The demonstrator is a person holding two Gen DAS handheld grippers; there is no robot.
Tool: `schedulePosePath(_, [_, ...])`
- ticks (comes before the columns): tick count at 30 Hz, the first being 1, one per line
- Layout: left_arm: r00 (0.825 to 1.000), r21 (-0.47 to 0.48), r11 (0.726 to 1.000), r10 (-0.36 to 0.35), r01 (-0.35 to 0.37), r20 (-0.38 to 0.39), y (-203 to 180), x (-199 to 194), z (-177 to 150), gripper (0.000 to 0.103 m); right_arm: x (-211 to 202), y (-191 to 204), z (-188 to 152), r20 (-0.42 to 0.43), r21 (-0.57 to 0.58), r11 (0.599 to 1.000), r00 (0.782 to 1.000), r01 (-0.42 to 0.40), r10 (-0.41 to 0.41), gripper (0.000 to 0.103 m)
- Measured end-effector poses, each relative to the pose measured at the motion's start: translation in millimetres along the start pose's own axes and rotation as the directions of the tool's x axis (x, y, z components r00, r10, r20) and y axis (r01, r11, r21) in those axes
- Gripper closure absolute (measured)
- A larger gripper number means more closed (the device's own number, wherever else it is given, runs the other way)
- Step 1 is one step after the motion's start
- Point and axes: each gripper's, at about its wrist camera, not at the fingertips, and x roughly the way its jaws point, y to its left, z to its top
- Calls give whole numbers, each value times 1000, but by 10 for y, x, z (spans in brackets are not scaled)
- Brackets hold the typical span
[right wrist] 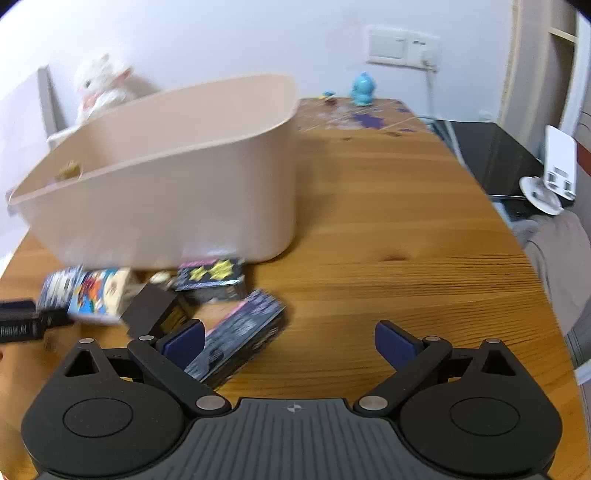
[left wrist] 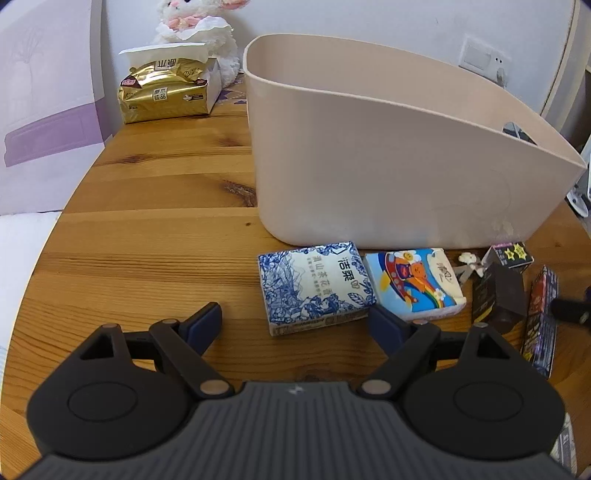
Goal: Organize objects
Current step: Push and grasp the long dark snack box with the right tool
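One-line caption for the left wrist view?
Open left gripper nears a blue-and-white tissue pack lying before the beige bin on the wooden table.

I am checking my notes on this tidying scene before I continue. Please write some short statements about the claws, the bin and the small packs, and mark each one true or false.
1. Both claws are open and hold nothing. True: the left claw and the right claw show wide gaps with nothing clamped.
2. The blue-and-white tissue pack lies inside the beige bin. False: it lies on the wooden table, in front of the bin.
3. The cartoon tissue pack lies right beside the blue-and-white one. True.
4. The gold tissue pack is next to the right claw. False: it sits at the far end of the table, by the white plush toy.
5. The bin lies tipped on its side. False: it stands upright.
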Motion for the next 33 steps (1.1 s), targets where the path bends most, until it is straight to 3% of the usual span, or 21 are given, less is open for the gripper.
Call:
schedulePosePath(4, [1000,-13,1000,-6,6,8,3,-19,0,16,83,148,-66,-20,-7,999,999,-32,32,1])
schedulePosePath(8, [999,-42,999,-26,28,35,30,-75,33,16,175,263,-120,-52,-52,999,999,-13,11,1])
schedulePosePath(12, [999,-86,996,1,3,48,64,-30,106,16,195,337,-149,-37,-86,996,999,9,-13,1])
schedulePosePath(19, [999,-146,989,-13,19,40,101,94,137,12,189,291,-179,-9,-102,994,1000,29,-30,4])
schedulePosePath(23, [999,-146,989,-6,13,46,109,71,126,12,182,245,-195,15,-99,995,999,34,-33,6])
schedulePosePath(26, [998,-156,987,37,-30,43,156,80,132,5,168,208,-217,26,-89,995,999,41,-39,7])
schedulePosePath(33, [999,-179,984,22,-14,42,238,70,136,6,162,136,-181,36,-70,996,998,59,-57,18])
